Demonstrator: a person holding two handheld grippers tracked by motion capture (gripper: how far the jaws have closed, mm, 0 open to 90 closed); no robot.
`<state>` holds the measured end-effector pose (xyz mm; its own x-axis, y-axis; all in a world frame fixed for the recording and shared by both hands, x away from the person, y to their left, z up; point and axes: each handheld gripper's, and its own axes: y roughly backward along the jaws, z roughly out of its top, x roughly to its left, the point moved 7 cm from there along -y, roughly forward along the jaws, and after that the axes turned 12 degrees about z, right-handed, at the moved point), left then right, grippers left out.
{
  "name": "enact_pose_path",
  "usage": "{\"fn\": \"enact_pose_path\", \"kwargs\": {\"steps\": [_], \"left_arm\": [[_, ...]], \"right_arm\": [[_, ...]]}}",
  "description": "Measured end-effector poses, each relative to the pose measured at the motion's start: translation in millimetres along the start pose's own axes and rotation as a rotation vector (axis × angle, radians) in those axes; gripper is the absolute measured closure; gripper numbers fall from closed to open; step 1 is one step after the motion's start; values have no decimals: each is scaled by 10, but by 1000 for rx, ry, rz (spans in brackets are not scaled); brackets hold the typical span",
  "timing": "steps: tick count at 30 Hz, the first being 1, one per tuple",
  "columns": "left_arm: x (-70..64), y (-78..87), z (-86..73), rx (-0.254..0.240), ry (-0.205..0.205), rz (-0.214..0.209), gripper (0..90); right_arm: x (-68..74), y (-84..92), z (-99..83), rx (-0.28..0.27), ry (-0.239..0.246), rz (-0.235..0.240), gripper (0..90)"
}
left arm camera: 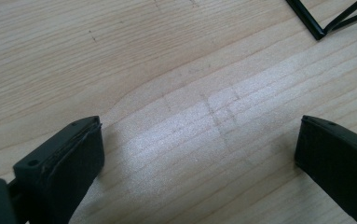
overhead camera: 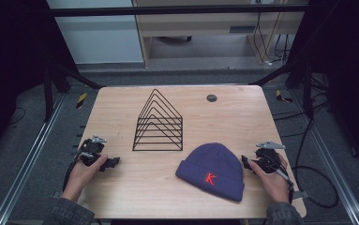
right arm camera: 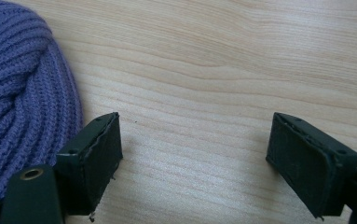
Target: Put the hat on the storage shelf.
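Note:
A purple knit beanie [overhead camera: 213,170] with a red letter K lies flat on the wooden table [overhead camera: 135,187], front right of centre. Behind and left of it stands a black wire rack [overhead camera: 159,124] of triangular dividers. My right gripper [overhead camera: 245,163] rests on the table just right of the beanie, open, with bare wood between its jaws; the beanie's ribbed edge [right arm camera: 22,88] lies beside its left jaw. My left gripper [overhead camera: 113,162] sits near the table's left edge, open over bare wood, with a corner of the rack [left arm camera: 323,23] farther ahead.
A small dark round disc [overhead camera: 211,98] is set in the table near its back edge. Metal frame rails [overhead camera: 36,145] run along both sides of the table, and cables [overhead camera: 317,187] lie on the floor at the right.

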<state>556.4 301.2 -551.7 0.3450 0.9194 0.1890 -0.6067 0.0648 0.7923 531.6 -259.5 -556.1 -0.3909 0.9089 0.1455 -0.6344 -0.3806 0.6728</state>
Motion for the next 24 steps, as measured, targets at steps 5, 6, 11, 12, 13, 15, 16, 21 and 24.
{"fn": "enact_pose_path", "kwargs": {"steps": [5,6,11,12,13,15,16,21,24], "left_arm": [[-27,2,-2,2,12,-3,0],[-28,2,-2,2,12,-3,0],[-32,6,-4,2,7,0,0],[-34,6,-4,2,7,0,0],[-38,6,-3,1,9,-1,0],[-42,7,-3,1,8,-2,0],[-41,9,-6,3,4,-4,0],[-44,12,-8,0,-1,-4,0],[-47,12,-9,1,2,-5,0]], "right_arm": [[2,1,-3,-4,-2,-1,176],[4,1,-5,-5,-2,1,174],[9,5,-3,8,-7,1,173],[12,9,-2,15,-8,3,174],[12,11,-2,25,-3,2,175],[28,24,-2,40,-9,5,192],[37,30,-1,46,-7,7,199],[117,63,50,51,14,6,228],[208,120,202,54,51,16,261]]}}
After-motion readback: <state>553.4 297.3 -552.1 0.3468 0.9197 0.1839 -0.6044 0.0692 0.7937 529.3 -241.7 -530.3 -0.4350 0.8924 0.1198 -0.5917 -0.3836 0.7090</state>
